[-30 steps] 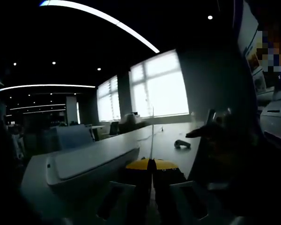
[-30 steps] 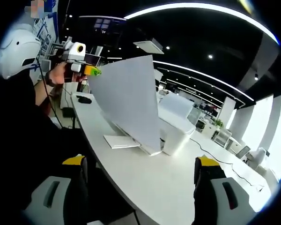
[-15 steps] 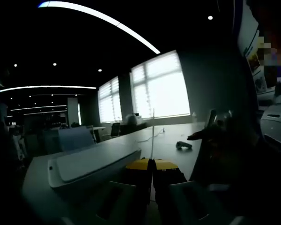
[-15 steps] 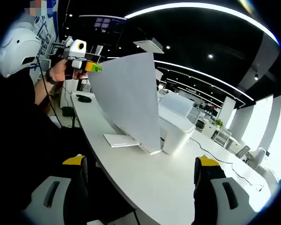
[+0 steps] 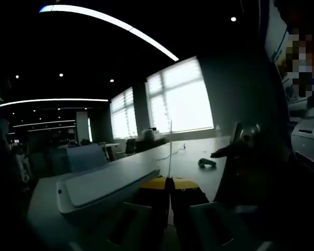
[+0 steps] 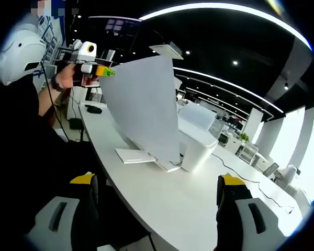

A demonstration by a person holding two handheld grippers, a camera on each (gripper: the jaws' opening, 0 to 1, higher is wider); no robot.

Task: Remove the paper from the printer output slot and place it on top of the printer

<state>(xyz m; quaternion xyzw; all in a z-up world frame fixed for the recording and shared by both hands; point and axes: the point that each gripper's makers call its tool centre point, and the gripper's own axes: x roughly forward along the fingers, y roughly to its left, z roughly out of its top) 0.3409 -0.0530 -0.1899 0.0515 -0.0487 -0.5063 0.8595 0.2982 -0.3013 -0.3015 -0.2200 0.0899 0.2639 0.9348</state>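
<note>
Paper [image 6: 141,110], pinched edge-on in left gripper [image 5: 169,184] fingers, lifted slightly higher, clear of printer [image 6: 196,141] slot; right gripper [image 6: 159,196] fingers spread, idle; placement on top pending.

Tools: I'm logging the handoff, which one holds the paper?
The left tool, raised beside the person's helmet, pinches the sheet's upper corner; the right tool stands open.
</note>
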